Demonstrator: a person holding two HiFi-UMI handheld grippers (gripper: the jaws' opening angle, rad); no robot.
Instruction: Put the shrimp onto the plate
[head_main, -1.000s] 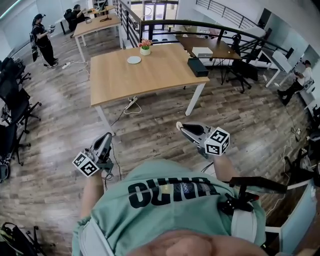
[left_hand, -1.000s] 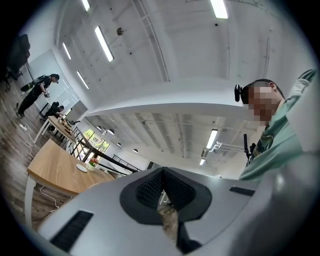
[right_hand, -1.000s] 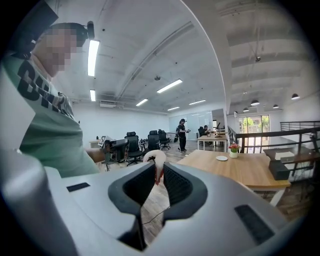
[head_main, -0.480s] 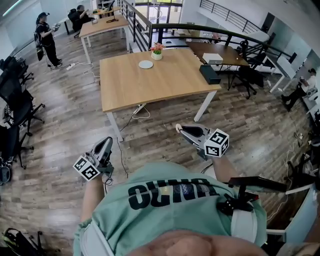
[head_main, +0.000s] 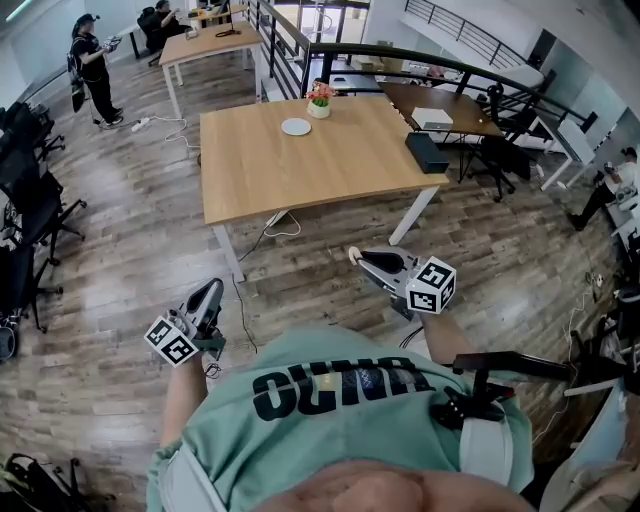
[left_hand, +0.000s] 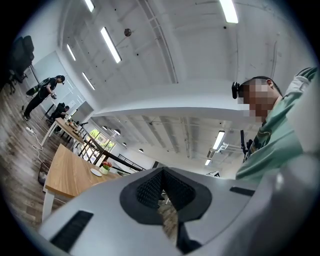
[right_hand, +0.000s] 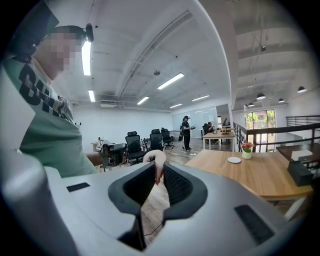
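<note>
Two grippers sit close in front of the person's body. Left gripper (head_main: 213, 290): jaws together, nothing between them. Right gripper (head_main: 356, 257): jaws a little apart, pinching the shrimp (right_hand: 155, 161), whose pale pink body pokes past the tips. Far ahead stands a wooden table (head_main: 300, 175); the white plate (head_main: 296, 126) lies near its far edge, beside a flower pot (head_main: 320, 98). Step judged: carrying the shrimp. Next: reach the table, lower over the plate, release.

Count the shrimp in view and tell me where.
1: the shrimp is pinched in the right gripper, short of the wooden table. More may be hidden.
</note>
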